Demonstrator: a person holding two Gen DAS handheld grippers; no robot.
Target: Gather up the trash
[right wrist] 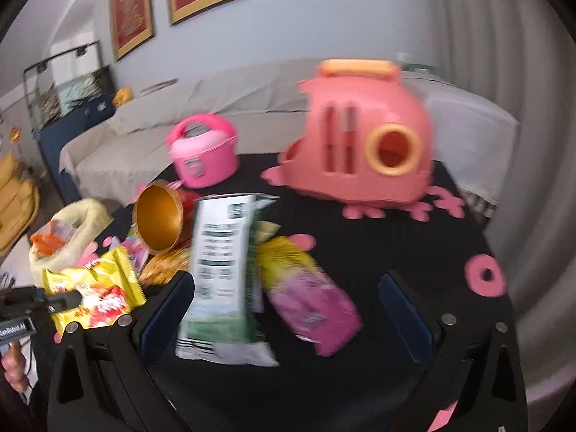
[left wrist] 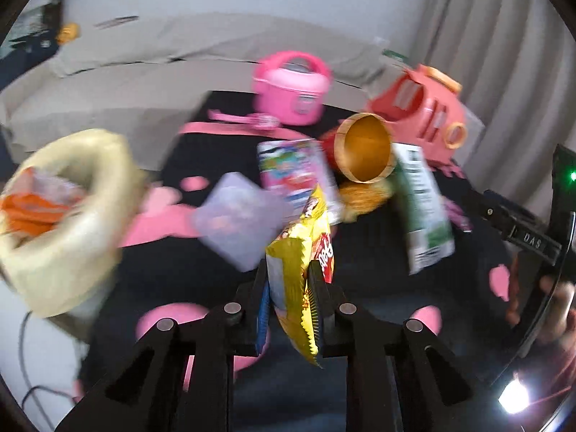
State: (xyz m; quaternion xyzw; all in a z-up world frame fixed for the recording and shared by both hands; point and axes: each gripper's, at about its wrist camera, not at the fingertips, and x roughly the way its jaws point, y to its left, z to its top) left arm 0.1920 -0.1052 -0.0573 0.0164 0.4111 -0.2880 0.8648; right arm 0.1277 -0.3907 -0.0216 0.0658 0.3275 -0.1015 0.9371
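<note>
My left gripper (left wrist: 288, 280) is shut on a yellow and red snack wrapper (left wrist: 302, 248), which hangs crumpled between its fingers above the black table (left wrist: 187, 262). In the right wrist view the same wrapper (right wrist: 93, 288) shows at the far left. My right gripper (right wrist: 288, 306) is open, its fingers wide apart. A green and white carton (right wrist: 219, 262) lies just ahead of its left finger, with a pink packet (right wrist: 313, 298) beside it; neither is touched. A cream bag (left wrist: 64, 216) holding orange wrappers stands at the left.
A gold-lined red cup (left wrist: 365, 147) lies on its side. Near it are a colourful packet (left wrist: 291, 169) and a clear plastic box (left wrist: 237, 223). A pink toy cooker (right wrist: 203, 154) and a salmon toy toaster (right wrist: 363, 144) stand at the back. A grey sofa (right wrist: 144, 136) is behind.
</note>
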